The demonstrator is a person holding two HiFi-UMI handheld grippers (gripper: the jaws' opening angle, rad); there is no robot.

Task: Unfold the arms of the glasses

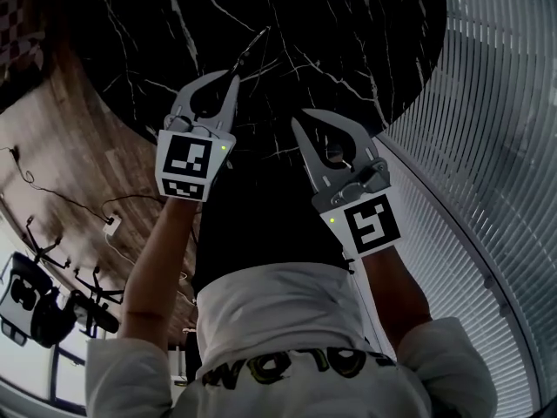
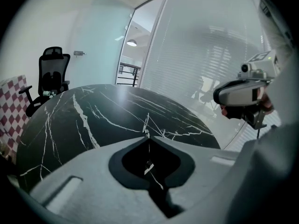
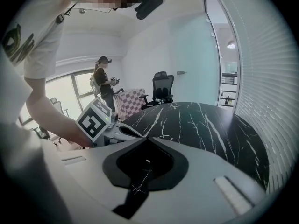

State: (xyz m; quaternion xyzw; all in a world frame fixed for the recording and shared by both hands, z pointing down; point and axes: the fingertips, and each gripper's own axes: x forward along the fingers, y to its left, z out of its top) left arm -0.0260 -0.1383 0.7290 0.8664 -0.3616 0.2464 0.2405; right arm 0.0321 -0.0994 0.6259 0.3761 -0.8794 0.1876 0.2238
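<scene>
Two closed claws above the black marble table [image 1: 348, 24]
The left claw [image 1: 231, 77] and right claw [image 1: 298, 116] hung side by side, jaws together on nothing; where the glasses lay, no view showed.

Two tongs: left tongs [image 1: 231, 78], right tongs [image 1: 298, 117]. One tabletop [image 1: 305, 24]. One chair [image 2: 52, 73]. One checkered board [image 2: 14, 106]. One bystander [image 3: 102, 80].

Left hand-held gripper [image 1: 232, 79] and right hand-held gripper [image 1: 298, 118] are closed, apparently empty.
</scene>
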